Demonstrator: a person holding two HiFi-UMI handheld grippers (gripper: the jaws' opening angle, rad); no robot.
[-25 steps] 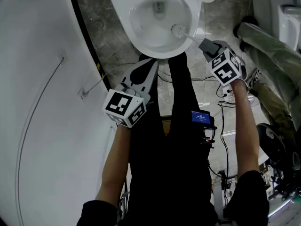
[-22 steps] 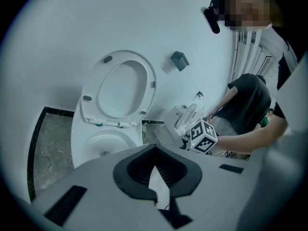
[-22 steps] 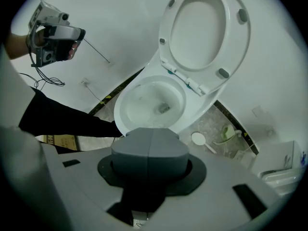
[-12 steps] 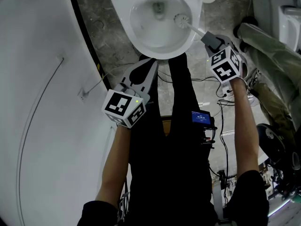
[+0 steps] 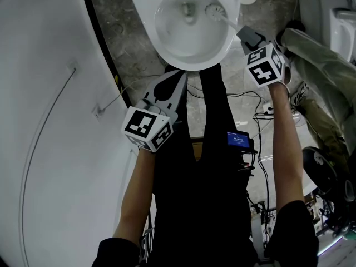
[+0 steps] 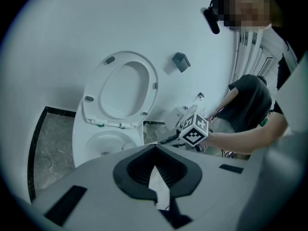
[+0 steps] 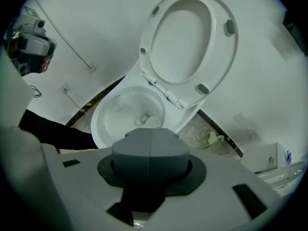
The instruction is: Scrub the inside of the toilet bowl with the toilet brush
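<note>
The white toilet bowl (image 5: 167, 35) stands at the top of the head view with its seat and lid (image 7: 187, 37) raised. The white toilet brush head (image 5: 213, 10) rests against the bowl's inner wall on the right, near the back. Its handle (image 5: 231, 24) runs down to my right gripper (image 5: 247, 36), which is shut on it. In the right gripper view the grey jaws (image 7: 150, 141) meet, and the brush head (image 7: 153, 121) shows beyond them inside the bowl. My left gripper (image 5: 182, 75) hangs just in front of the bowl's near rim, shut and holding nothing.
A big white curved surface (image 5: 50, 121) fills the left. A person in olive trousers (image 5: 317, 65) stands close on the right. Cables (image 5: 250, 99) lie on the stone floor by my legs. A small grey box (image 6: 180, 61) hangs on the wall beside the toilet.
My right gripper has pushed away from me, sliding the brush head along the bowl's right wall from the near side toward the back. The left gripper has stayed put.
</note>
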